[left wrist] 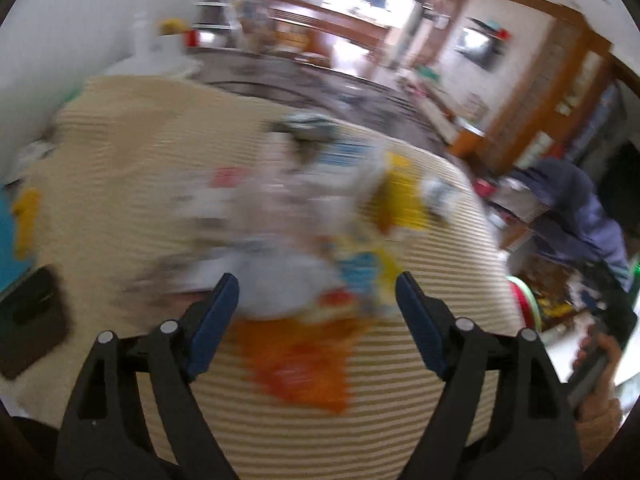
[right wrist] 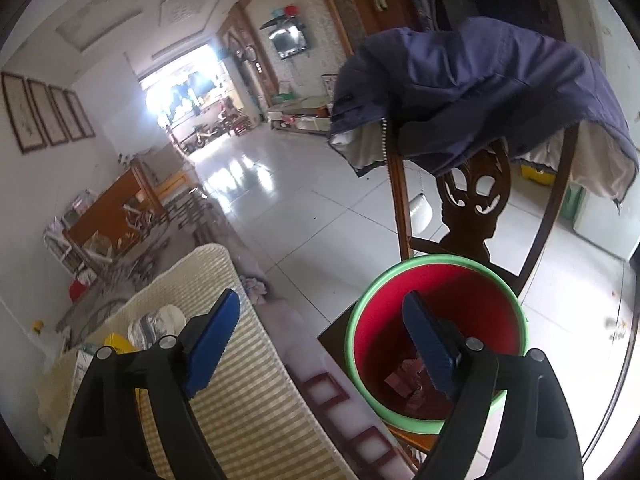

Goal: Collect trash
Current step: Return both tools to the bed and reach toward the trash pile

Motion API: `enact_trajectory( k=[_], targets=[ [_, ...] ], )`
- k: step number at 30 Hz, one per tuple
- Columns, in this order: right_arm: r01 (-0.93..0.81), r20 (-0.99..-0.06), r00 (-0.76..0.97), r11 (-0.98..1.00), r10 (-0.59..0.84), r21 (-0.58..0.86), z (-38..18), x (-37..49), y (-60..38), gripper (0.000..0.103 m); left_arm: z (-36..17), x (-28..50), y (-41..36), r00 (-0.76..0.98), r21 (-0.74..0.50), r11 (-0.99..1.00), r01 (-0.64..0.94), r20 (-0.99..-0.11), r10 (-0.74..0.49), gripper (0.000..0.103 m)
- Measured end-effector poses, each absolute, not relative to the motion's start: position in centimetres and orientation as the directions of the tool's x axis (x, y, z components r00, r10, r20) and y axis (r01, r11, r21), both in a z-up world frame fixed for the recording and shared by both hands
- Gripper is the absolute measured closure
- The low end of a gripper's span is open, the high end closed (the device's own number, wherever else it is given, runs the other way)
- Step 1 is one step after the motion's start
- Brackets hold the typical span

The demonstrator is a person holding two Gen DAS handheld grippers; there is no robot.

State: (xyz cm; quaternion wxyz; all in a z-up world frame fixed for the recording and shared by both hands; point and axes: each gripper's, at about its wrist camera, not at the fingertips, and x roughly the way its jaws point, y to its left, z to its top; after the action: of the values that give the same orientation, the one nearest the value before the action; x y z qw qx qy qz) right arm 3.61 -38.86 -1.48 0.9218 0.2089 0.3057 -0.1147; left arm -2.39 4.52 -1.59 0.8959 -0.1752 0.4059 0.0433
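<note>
Both tongs spread, nothing between the pads. Left gripper (left wrist: 317, 294) hangs over the trash pile (left wrist: 320, 216) (wrappers and paper, heavily smeared by blur) on the striped mat (left wrist: 132, 152); an orange wrapper (left wrist: 304, 364) lies nearest. Right gripper (right wrist: 321, 312) sits by the red bin (right wrist: 436, 320) with green rim, on a chair seat just beside the mat's edge; a few scraps already lie in its bottom. Risks, as judgement: pieces overlap, so a closing pinch may take several or slide off thin film; light scraps could drop in the gap between mat and bin in transit; a knock from the right gripper could shift the bin. Left view alone shows the whole pile; right view alone shows the bin's inside and the jacket (right wrist: 480, 92) draped over the chair back
</note>
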Motion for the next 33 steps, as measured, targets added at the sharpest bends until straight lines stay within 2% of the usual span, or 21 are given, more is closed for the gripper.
enact_trajectory(
  k=[6,9,11,15,20,22,24,25,27,29,33],
  targets=[
    [0.318,-0.622,0.778,0.910,-0.090,0.266,-1.6,4.0,-37.5,0.021,-4.6,-4.5,8.4,0.577,-0.229,0.894,-0.385,-0.816,0.040,0.020],
    [0.304,-0.618,0.781,0.919,-0.090,0.251,-1.5,3.9,-36.9,0.021,-5.4,-4.6,8.8,0.563,-0.291,0.869,-0.401,-0.826,-0.017,0.018],
    [0.299,-0.614,0.784,0.923,-0.092,0.243,-1.5,3.9,-36.7,0.018,-5.6,-4.4,8.3,0.559,-0.271,0.884,-0.381,-0.829,-0.013,0.014],
    [0.288,-0.615,0.783,0.930,-0.093,0.227,-1.5,4.1,-36.2,0.016,-6.4,-4.4,8.5,0.555,-0.280,0.886,-0.369,-0.831,-0.032,0.014],
    [0.271,-0.619,0.781,0.939,-0.086,0.211,-1.6,4.3,-35.8,0.016,-8.4,-3.7,8.9,0.527,-0.396,0.843,-0.363,-0.834,-0.165,0.016],
    [0.264,-0.621,0.780,0.942,-0.084,0.205,-1.7,4.3,-35.5,0.016,-9.0,-3.1,8.6,0.524,-0.438,0.827,-0.352,-0.825,-0.214,0.030],
    [0.256,-0.621,0.780,0.946,-0.081,0.197,-1.7,4.4,-35.2,0.016,-9.0,-2.6,7.9,0.532,-0.469,0.822,-0.324,-0.809,-0.252,0.057],
    [0.252,-0.621,0.780,0.948,-0.080,0.194,-1.7,4.3,-35.2,0.016,-8.8,-2.3,7.5,0.536,-0.468,0.827,-0.312,-0.805,-0.254,0.063],
    [0.245,-0.622,0.779,0.952,-0.079,0.186,-1.8,4.4,-34.9,0.016,-8.2,-2.2,6.6,0.551,-0.455,0.847,-0.275,-0.796,-0.249,0.089],
    [0.238,-0.622,0.779,0.956,-0.081,0.174,-1.8,4.4,-34.6,0.016,-7.7,-2.4,6.0,0.565,-0.455,0.857,-0.240,-0.784,-0.258,0.100],
    [0.209,-0.616,0.785,0.965,-0.067,0.161,-1.9,4.5,-33.8,0.016,-6.5,-3.0,6.1,0.620,-0.431,0.875,-0.219,-0.754,-0.216,0.103]
  ],
)
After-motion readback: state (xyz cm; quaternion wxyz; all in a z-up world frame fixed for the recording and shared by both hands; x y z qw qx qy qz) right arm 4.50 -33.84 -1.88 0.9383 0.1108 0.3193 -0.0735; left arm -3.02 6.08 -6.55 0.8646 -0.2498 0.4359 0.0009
